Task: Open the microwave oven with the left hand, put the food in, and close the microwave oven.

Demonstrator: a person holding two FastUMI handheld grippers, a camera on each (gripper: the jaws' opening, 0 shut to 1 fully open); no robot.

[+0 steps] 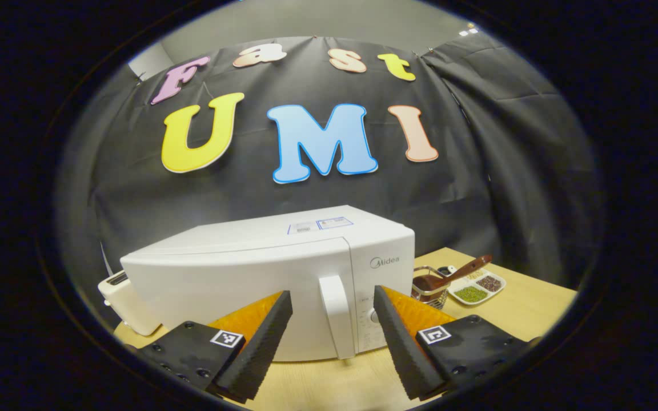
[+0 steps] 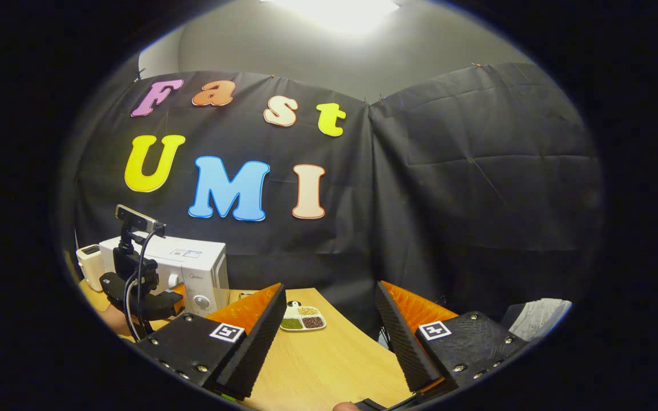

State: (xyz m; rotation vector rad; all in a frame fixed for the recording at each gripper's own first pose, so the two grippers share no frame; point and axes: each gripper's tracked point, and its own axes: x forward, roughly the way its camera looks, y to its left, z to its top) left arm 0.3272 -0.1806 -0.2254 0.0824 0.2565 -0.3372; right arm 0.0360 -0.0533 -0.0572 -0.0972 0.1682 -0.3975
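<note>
In the left gripper view I am spreading my left hand-held gripper (image 1: 333,305) around the handle (image 1: 336,314) of the shut microwave (image 1: 237,274) on the worktop (image 1: 334,382); it looks rigid, best pinched mid-height. In the right gripper view my right hand-held gripper (image 2: 332,308) is hanging spread, the food tray (image 2: 303,321) lying far ahead.

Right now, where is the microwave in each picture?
Left gripper view: the white microwave oven sits in the lower middle, door shut, its handle between the left gripper's open jaws.
Right gripper view: it stands small at the lower left, behind the other gripper.
Shared landmark: the divided snack dish to its right.
</note>
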